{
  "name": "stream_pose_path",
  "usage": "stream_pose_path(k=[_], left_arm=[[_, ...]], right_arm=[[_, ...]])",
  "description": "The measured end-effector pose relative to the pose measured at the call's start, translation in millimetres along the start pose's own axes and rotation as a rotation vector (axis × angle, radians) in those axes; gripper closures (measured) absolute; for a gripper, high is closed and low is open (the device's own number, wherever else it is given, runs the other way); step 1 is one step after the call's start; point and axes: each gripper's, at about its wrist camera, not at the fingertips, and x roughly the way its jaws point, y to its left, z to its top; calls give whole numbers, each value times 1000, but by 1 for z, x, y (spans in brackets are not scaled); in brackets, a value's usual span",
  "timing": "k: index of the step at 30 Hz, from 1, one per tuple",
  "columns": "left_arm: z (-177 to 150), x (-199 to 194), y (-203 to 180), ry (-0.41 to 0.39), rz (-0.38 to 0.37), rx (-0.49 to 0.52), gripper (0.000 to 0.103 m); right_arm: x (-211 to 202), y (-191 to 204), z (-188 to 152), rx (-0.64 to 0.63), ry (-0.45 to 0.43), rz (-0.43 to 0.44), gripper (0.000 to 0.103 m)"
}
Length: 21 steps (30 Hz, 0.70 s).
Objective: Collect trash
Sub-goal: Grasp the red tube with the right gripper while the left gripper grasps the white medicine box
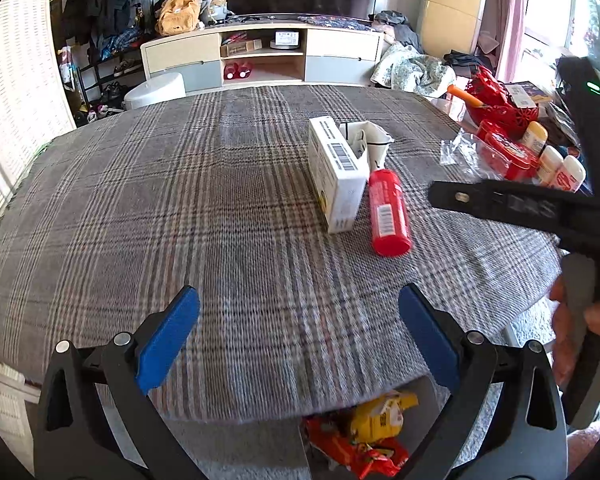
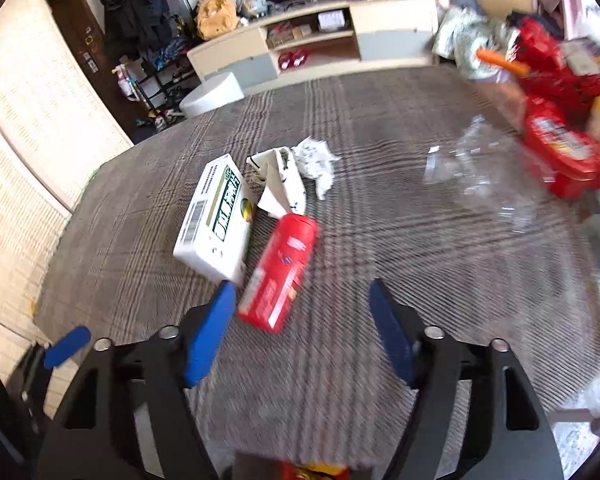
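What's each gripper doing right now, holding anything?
Left gripper: open, empty, above the plaid tablecloth.
Right gripper: open, empty, near the red can.

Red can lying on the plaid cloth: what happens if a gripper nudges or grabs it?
The red can lies on its side, so a sideways nudge would probably roll it, though the woven cloth may damp that. Its smooth, round wall looks slippery; gripping across the middle seems safest. It likely feels rigid, possibly light if empty.

We count one white box (image 2: 214, 222), one red can (image 2: 278, 272), one torn white carton (image 2: 284, 182) at twelve o'clock, one crumpled paper (image 2: 318, 160).
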Motion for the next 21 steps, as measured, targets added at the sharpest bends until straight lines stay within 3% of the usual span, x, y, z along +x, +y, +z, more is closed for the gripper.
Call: stream_pose_path(k=[8, 11, 16, 21], left_arm=[[12, 19, 11, 1, 1, 4, 8], [16, 25, 11, 3, -3, 5, 8], [23, 36, 8, 6, -12, 1, 8], [34, 46, -3, -15, -33, 17, 9]], right_arm=[[46, 10, 9, -9, 73, -3, 55], [58, 10, 7, -1, 94, 2, 56], [55, 2, 6, -9, 53, -13, 64], [37, -21, 6, -44, 32, -94, 65]])
